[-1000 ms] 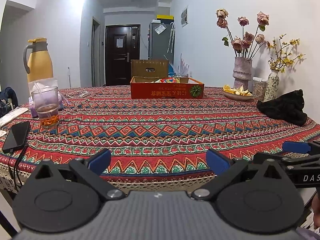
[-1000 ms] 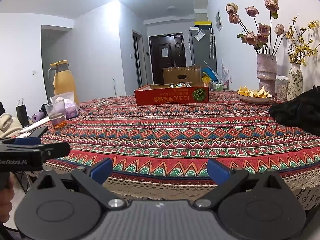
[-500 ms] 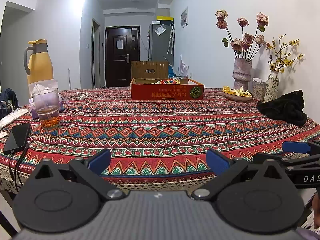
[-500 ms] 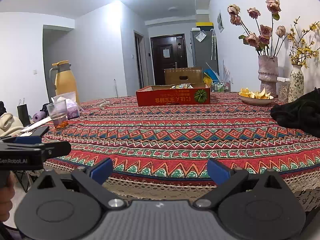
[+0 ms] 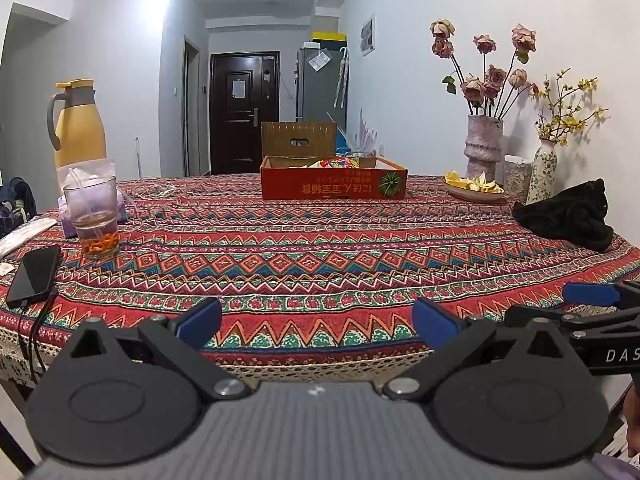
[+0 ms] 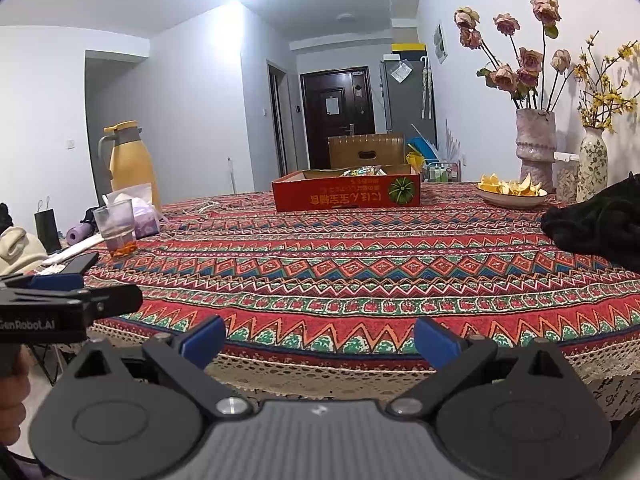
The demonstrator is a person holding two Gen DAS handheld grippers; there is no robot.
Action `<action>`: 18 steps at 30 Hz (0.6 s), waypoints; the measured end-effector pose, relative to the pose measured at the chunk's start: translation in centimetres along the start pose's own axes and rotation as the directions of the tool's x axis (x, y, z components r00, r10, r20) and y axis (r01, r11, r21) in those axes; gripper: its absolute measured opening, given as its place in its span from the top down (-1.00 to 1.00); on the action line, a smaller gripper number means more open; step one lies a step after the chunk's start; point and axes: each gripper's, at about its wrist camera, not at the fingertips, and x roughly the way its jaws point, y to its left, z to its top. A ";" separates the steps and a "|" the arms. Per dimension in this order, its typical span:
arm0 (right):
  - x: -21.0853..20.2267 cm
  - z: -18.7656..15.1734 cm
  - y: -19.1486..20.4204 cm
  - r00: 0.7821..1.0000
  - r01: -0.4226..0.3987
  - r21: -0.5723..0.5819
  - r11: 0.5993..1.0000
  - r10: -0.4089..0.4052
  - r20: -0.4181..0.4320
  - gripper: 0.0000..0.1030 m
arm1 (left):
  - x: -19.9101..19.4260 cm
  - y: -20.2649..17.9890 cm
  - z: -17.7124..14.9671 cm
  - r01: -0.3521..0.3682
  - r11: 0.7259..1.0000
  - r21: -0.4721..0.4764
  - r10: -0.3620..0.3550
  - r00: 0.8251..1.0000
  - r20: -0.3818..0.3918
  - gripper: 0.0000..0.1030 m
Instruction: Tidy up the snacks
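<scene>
A red cardboard box (image 5: 334, 184) holding snack packets (image 5: 340, 162) stands at the far middle of the patterned table; it also shows in the right wrist view (image 6: 347, 195) with a shiny packet (image 6: 362, 171) inside. My left gripper (image 5: 317, 322) is open and empty, held at the table's near edge. My right gripper (image 6: 319, 341) is open and empty, also at the near edge, to the right of the left one. Both are far from the box.
A yellow thermos (image 5: 78, 124), a glass cup (image 5: 93, 216), a tissue pack and a black phone (image 5: 34, 275) sit on the left. A plate of peels (image 5: 474, 189), two vases (image 5: 484, 146) and black cloth (image 5: 568, 216) are on the right.
Both grippers have dropped slightly and drawn back a little from the table edge; both stay open and empty.
</scene>
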 end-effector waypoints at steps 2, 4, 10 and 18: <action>0.0 0.0 0.0 1.000 -0.001 0.002 1.000 0.001 -0.002 -0.95 | 0.0 0.0 0.0 0.000 1.000 0.001 0.000 1.000 0.000 -1.00; 0.0 -0.1 0.0 1.000 -0.001 0.003 1.000 0.001 -0.004 -0.95 | 0.0 0.0 0.0 0.000 1.000 0.000 0.000 1.000 0.000 -1.00; 0.0 -0.2 0.0 1.000 0.001 0.002 1.000 -0.001 -0.005 -0.95 | 0.0 0.0 0.0 0.000 1.000 0.000 0.000 1.000 0.000 -1.00; -0.1 -0.2 0.1 1.000 -0.005 -0.002 1.000 0.005 -0.004 -0.95 | 0.0 -0.1 0.0 -0.001 1.000 0.001 0.001 1.000 0.000 -1.00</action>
